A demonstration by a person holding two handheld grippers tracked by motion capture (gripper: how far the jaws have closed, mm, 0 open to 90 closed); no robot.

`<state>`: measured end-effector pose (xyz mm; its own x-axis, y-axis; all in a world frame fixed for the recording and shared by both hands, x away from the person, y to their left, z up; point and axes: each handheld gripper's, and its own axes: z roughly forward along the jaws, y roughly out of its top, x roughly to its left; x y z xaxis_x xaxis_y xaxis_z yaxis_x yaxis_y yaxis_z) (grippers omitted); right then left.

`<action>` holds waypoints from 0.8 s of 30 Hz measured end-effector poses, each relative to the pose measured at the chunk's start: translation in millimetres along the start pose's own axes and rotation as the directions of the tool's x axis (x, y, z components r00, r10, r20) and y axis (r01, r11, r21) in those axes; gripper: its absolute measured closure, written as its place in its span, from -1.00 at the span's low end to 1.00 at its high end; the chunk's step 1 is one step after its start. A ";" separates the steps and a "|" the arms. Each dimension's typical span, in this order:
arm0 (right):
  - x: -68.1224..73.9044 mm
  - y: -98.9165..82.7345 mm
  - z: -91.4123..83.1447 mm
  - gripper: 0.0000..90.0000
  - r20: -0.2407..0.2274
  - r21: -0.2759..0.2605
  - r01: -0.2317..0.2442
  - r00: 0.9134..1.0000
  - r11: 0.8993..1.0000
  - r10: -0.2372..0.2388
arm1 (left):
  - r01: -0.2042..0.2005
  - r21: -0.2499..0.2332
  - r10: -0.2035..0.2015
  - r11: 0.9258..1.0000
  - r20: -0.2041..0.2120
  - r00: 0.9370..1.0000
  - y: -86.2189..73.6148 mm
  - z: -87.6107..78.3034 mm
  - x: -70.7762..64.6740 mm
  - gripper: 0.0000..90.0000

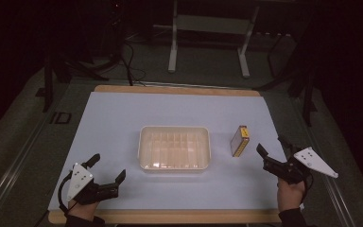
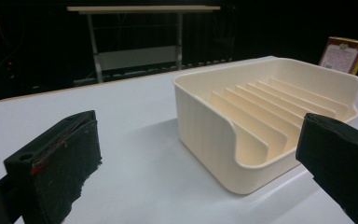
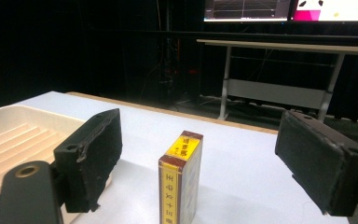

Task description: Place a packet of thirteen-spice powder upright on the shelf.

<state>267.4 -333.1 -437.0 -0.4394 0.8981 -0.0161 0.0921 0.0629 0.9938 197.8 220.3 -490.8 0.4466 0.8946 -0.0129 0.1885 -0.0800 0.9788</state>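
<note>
Nearest the camera, the right gripper (image 3: 198, 163) points along the table at one small yellow box (image 3: 181, 182), which stands upright on its narrow end. Its two black jaws stand wide apart, one on each side of the box and clear of it, gripping nothing. In the high view this box (image 1: 239, 141) stands on the white table (image 1: 113, 123) just ahead of the right gripper (image 1: 274, 147), to the right of one cream tray (image 1: 174, 164) and apart from it. The tray sits near the middle of the table; it is open-topped, with a row of thin upright dividers inside and nothing between them.

The left gripper (image 1: 108, 168) rests near the table's front left corner, well apart from the box. Its two jaws are also spread open and empty, aimed at the near corner of the tray (image 2: 205, 126), with the box (image 2: 345, 53) beyond the tray's far wall.

Behind the table stands one metal frame on two legs (image 1: 208, 42).
</note>
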 end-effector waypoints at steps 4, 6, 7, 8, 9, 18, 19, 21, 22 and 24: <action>-2.3 1.8 1.0 -0.68 0.002 0.008 -0.007 1.000 1.000 0.007 | -0.001 0.003 0.001 1.000 0.004 1.000 -1.0 -0.3 -0.5 -1.00; -4.7 4.5 1.0 -0.68 0.014 0.014 -0.015 1.000 1.000 0.014 | 0.007 -0.002 -0.007 1.000 0.005 1.000 -1.2 -0.8 -1.1 -1.00; -5.3 5.6 1.3 -0.68 0.016 0.018 -0.014 1.000 1.000 0.014 | 0.007 -0.003 -0.007 1.000 0.003 1.000 -1.1 -1.0 -1.4 -1.00; -6.3 6.8 1.7 -0.68 0.019 0.020 -0.009 1.000 1.000 0.009 | 0.005 0.003 -0.005 1.000 -0.010 1.000 -1.1 -1.1 -1.8 -1.00; -7.2 8.1 1.8 -0.68 0.019 0.021 -0.011 1.000 1.000 0.010 | 0.007 0.003 -0.007 1.000 -0.022 1.000 -1.4 -1.0 -2.1 -1.00; -17.9 21.6 7.7 -0.68 0.014 0.094 -0.050 0.999 0.994 0.049 | -0.021 0.007 0.021 1.000 -0.023 1.000 -2.4 0.0 -2.6 -1.00; -19.6 22.9 8.8 -0.68 0.016 0.105 -0.053 0.999 0.993 0.052 | -0.026 0.004 0.026 1.000 -0.016 1.000 -1.9 -0.4 -2.8 -1.00; -22.8 25.3 11.5 -0.68 0.012 0.141 -0.061 0.998 0.988 0.060 | -0.044 0.002 0.044 0.999 -0.016 0.999 -1.4 -1.6 -3.8 -1.00; -25.0 26.5 13.2 -0.68 0.002 0.165 -0.066 0.998 0.984 0.067 | -0.041 0.002 0.041 0.999 -0.012 0.999 -1.5 -1.8 -3.9 -1.00; -27.3 28.3 15.1 -0.68 -0.015 0.194 -0.075 0.997 0.978 0.079 | -0.020 0.003 0.020 1.000 -0.002 1.000 -2.1 -1.5 -3.6 -1.00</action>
<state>295.4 -349.2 -410.2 -0.4438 0.8938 0.0643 0.2966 0.0788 0.9518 194.5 217.9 -492.5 0.4484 0.8938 0.0075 0.1818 -0.0994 0.9783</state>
